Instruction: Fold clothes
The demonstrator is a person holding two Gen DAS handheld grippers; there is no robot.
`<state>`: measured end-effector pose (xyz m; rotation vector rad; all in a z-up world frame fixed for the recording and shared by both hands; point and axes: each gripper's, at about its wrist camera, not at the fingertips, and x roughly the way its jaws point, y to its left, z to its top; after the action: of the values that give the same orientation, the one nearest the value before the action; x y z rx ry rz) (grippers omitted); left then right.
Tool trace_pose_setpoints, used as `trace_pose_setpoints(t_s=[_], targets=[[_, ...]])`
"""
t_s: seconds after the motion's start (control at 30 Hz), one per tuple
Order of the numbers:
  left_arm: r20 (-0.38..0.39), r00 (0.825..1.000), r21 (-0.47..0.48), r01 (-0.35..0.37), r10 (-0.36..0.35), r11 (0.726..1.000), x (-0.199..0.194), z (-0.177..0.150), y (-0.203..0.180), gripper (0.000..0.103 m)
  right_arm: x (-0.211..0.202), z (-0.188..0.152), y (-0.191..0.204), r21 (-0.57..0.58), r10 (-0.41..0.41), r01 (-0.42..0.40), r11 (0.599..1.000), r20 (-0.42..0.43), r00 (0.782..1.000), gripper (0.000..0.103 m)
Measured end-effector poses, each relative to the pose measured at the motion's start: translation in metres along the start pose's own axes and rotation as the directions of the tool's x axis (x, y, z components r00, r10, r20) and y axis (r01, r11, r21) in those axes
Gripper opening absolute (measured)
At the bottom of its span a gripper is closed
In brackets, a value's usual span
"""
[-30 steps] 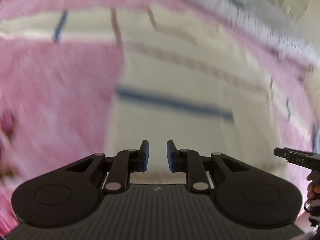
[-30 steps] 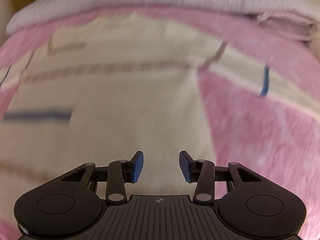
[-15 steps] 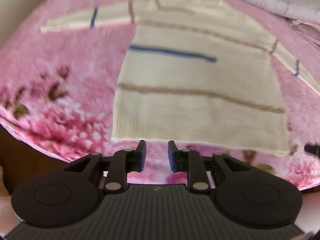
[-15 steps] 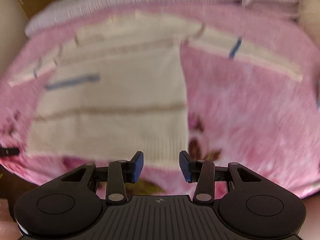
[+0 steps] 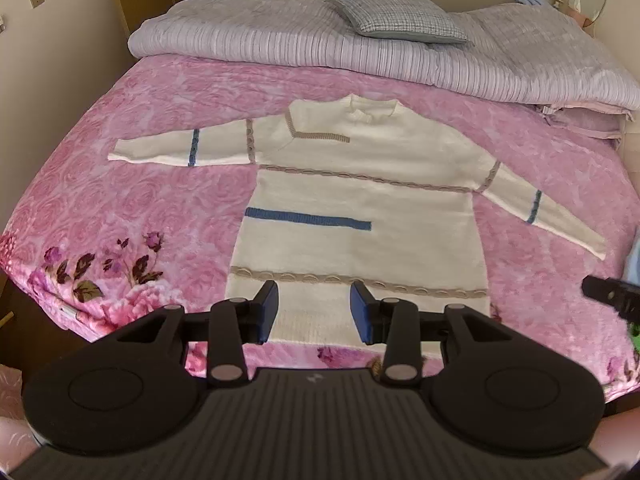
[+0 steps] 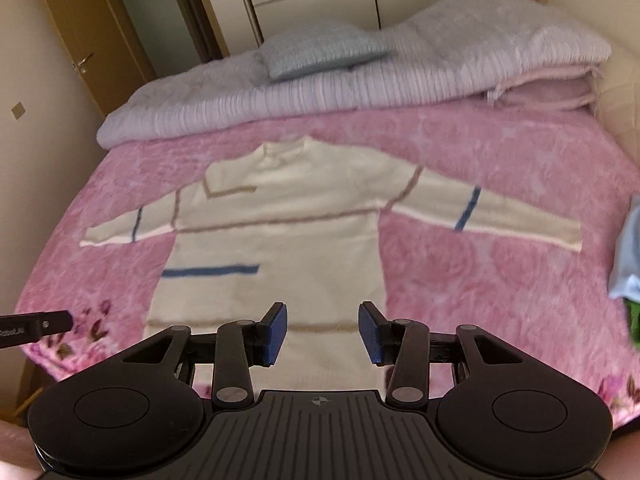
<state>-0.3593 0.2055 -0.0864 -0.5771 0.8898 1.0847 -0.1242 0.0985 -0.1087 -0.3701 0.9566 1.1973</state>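
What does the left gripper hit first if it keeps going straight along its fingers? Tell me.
Most likely the cream sweater, at its lower body near the hem, spread flat on the pink blanket. Nothing shows between the left gripper and that cloth; its fingers are opening with nothing between them. Depth is hard to judge through the fisheye.
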Motion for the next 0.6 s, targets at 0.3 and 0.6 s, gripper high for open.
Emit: trace_pose_setpoints(t_s=[0.3,0.6], targets=[[-0.014,0.999,0.061,0.047,-0.046,0.997,-0.017,0.006,-0.006,0.035,-0.023,0.003,0.013,0.043,-0.049,0.053,0.998,-0.079,0.996,0.044],[-0.038,0.995,0.131,0.092,-0.088,0.987,-0.024,0.007,0.018,0.035,-0.028,-0.008,0.046,0.095,-0.093,0.104,0.990,-0.116,0.989,0.044]])
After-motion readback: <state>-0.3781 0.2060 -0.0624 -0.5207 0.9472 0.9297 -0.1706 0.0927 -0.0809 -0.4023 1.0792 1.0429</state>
